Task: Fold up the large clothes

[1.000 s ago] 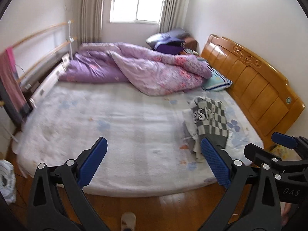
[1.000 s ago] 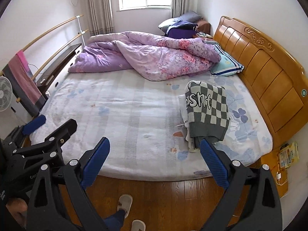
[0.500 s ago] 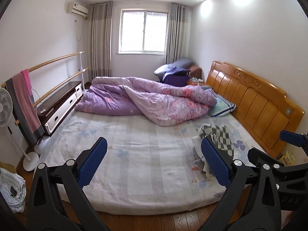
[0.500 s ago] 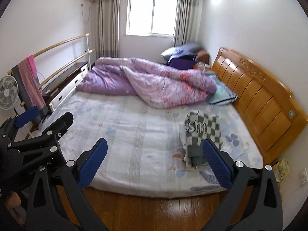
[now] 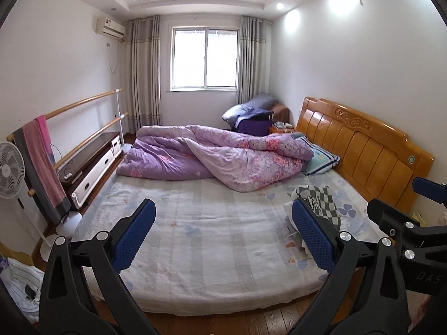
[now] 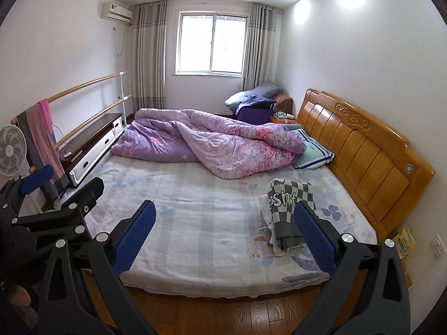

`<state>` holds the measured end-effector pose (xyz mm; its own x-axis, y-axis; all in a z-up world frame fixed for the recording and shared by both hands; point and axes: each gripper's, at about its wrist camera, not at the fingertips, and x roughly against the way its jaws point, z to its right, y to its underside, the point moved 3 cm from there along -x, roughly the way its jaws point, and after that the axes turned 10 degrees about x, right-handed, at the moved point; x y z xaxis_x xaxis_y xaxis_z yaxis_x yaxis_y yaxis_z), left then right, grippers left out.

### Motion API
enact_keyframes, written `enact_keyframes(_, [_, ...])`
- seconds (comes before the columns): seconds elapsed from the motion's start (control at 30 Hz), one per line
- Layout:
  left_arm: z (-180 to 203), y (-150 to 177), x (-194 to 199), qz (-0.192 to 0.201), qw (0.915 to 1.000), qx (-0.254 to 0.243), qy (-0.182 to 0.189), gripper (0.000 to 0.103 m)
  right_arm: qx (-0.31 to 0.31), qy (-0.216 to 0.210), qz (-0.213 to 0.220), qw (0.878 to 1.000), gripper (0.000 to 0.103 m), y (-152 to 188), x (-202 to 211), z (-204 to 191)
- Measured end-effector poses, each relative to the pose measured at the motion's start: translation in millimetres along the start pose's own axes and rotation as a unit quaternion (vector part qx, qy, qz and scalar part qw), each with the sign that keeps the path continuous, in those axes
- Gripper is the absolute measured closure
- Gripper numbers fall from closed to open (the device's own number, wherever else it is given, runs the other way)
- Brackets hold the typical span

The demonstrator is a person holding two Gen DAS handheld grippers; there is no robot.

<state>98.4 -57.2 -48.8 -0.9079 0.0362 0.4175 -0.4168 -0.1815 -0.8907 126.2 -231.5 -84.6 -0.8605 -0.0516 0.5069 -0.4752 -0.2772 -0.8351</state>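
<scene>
Both grippers held off the foot side of the bed (image 6: 212, 254), above the wood floor (image 6: 251, 318), looking across the mattress toward the window (image 6: 211, 44)

My left gripper (image 5: 223, 237): jaws spread wide, blue pads (image 5: 134, 236) empty, nothing between them. My right gripper (image 6: 223, 237): same, jaws spread, pads (image 6: 314, 240) clear of any cloth. Each one shows at the edge of the other's view (left at the left border of the right wrist view, right at the right border of the left wrist view)

Clothes: a folded stack (image 6: 287, 215) lies on the sheet on the headboard side, near the bed's foot edge. Top piece is a grey-and-white checked garment with white lettering; paler pieces show underneath, edges sticking out. In the left wrist view the stack (image 5: 321, 201) is partly hidden behind my right-side pad. Neither gripper touches it

Elsewhere on the bed: a rumpled purple quilt (image 6: 212, 145) across the far half, a striped pillow (image 6: 314, 153) against the headboard (image 6: 363, 150), just beyond the stack. Middle of the sheet bare

Left wall: rails with a pink towel (image 6: 46, 136), a fan (image 6: 11, 150), a low cabinet (image 6: 92, 145)
</scene>
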Motion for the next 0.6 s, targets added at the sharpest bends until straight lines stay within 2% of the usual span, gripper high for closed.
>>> enact_keyframes(0.4, [-20.0,-5.9,18.0,0.001,0.9998,0.009,0.019,0.005,-0.003,0.009,0.013,1.0,0.008,-6.2,18.6,-10.6])
enact_keyframes(0.6, [-20.8,-9.1,21.0,0.006,0.9999,0.006,0.013,0.005,-0.003,0.013,0.014,1.0,0.008,-5.2,22.3,-12.9])
